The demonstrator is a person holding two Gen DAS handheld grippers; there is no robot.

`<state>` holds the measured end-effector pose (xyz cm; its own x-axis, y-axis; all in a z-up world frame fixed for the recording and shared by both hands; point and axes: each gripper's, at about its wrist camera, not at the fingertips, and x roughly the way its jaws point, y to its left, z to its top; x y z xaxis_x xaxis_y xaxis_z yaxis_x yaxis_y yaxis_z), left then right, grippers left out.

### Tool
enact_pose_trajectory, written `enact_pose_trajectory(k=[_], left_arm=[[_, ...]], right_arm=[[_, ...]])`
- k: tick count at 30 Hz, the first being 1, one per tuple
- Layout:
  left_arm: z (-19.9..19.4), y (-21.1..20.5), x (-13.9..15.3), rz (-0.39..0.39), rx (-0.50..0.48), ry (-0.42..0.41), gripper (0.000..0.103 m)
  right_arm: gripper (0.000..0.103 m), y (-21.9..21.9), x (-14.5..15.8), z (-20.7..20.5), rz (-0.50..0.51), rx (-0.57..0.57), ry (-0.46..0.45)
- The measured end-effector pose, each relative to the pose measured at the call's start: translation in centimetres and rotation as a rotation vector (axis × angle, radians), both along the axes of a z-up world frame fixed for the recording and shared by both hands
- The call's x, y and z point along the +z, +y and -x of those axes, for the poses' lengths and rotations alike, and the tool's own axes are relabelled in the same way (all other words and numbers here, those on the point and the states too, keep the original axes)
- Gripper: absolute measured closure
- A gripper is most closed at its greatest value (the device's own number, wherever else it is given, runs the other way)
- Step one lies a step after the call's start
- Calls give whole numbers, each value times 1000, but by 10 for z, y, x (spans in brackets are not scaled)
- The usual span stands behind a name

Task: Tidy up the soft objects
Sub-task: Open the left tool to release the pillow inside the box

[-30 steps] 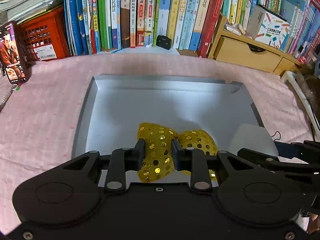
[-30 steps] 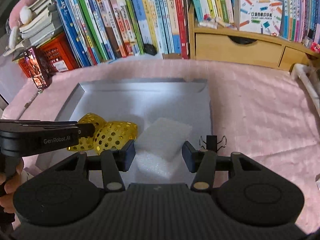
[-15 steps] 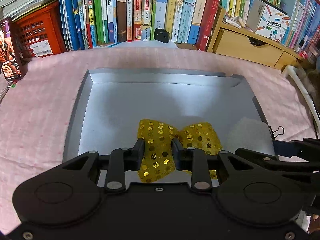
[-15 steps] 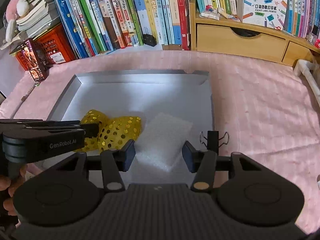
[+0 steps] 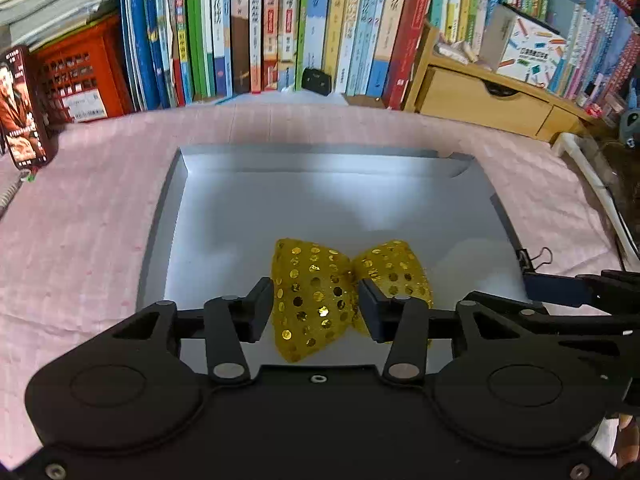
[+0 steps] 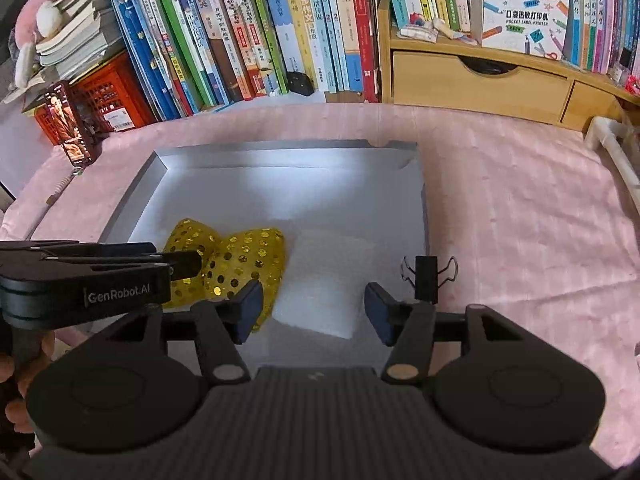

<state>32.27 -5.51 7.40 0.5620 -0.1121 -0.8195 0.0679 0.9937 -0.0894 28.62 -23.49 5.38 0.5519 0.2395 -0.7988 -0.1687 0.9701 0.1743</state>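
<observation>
At the far left, a phone point(image 6: 72, 132) with a lit screen stands propped against a red crate point(image 6: 112, 96), and behind them a long row of upright books point(image 6: 248, 28) runs along the back of the desk point(image 6: 520, 220), which is covered in pink cloth. A shallow grey tray point(image 6: 128, 208) lies on the cloth in the middle. In the near part of the tray rests a yellow sequinned bow point(image 5: 320, 292), a soft thing pinched at its waist with two puffed lobes. The left gripper point(image 5: 316, 304) points down over it and its jaws have just been opening: the larger left lobe of the bow sits between the two fingers, with a gap showing on either side, so the pads no longer press on it. In the right wrist view this gripper comes in from the left edge, held by a hand point(image 6: 20, 376). Just beside the bow, to its right, a white foam pad point(image 6: 328, 280) lies flat in the tray. The right gripper point(image 6: 312, 308) hangs over the pad's near edge, its jaws likewise having just been opening and now standing spread, wider than the pad, the fingers apart from it. A black binder clip point(image 6: 426, 272) sits at the tray's right rim. Further right, at the back, stands a wooden drawer unit point(image 6: 480, 84) with a printed box point(image 6: 520, 12) on top.
</observation>
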Motion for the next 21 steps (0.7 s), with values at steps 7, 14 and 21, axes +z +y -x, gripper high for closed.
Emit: enact_pose_trajectory(k=[7, 14, 21], left_arm=[[26, -1, 20, -30, -28, -72, 43], [65, 2, 38, -33, -52, -160, 33], [103, 1, 50, -33, -87, -237, 31]], right_arm=[[29, -2, 18, 17, 5, 0, -60], [24, -3, 34, 46, 2, 17, -140], [22, -4, 49, 77, 3, 26, -226]])
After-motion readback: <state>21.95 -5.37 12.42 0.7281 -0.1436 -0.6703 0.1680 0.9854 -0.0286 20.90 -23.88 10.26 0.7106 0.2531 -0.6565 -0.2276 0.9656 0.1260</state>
